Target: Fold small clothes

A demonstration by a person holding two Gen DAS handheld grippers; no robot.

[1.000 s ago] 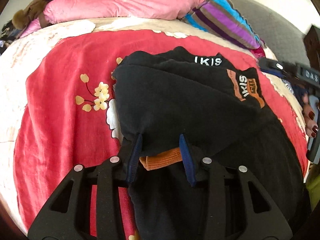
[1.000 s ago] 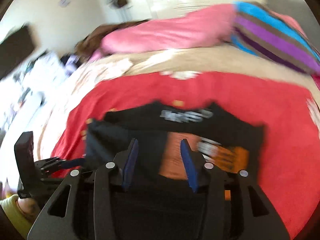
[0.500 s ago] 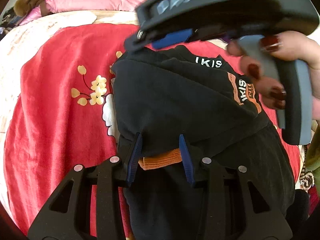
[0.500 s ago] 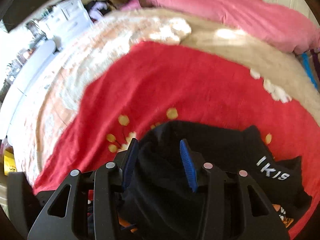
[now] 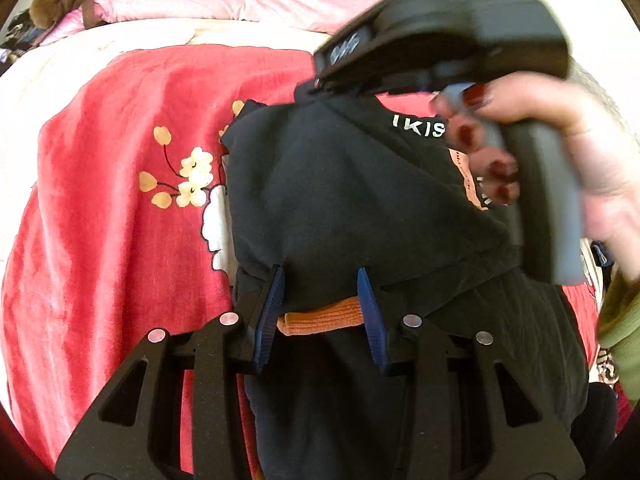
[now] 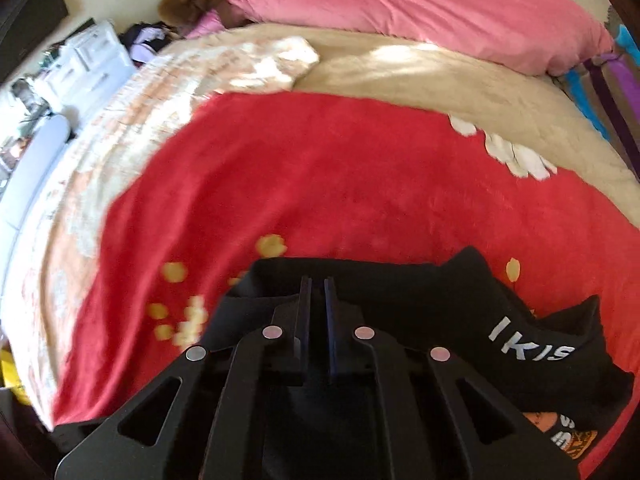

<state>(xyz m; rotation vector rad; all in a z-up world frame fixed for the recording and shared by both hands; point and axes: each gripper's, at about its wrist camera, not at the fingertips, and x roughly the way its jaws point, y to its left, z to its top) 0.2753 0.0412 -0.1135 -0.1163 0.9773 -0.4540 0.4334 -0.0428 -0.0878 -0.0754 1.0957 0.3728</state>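
A small black sweatshirt (image 5: 344, 188) with white letters and an orange print lies partly folded on a red blanket (image 5: 112, 216). An orange ribbed cuff (image 5: 320, 316) sticks out from under its near fold. My left gripper (image 5: 320, 300) is open, its blue pads either side of the cuff and the fold's edge. My right gripper (image 6: 316, 300) is shut on the sweatshirt's (image 6: 420, 300) far top edge; it also shows from the left wrist view (image 5: 400, 56), held by a hand over the garment's far corner.
The red blanket (image 6: 320, 184) with yellow flowers lies over a beige bedspread (image 6: 440, 80). A long pink pillow (image 6: 400, 4) lies across the head of the bed. A brown furry item (image 5: 44, 8) and white furniture (image 6: 84, 60) lie beyond the bed's left side.
My right gripper swung over to the sweatshirt's far top corner and closed on the cloth. My left gripper stayed open at the cuff.
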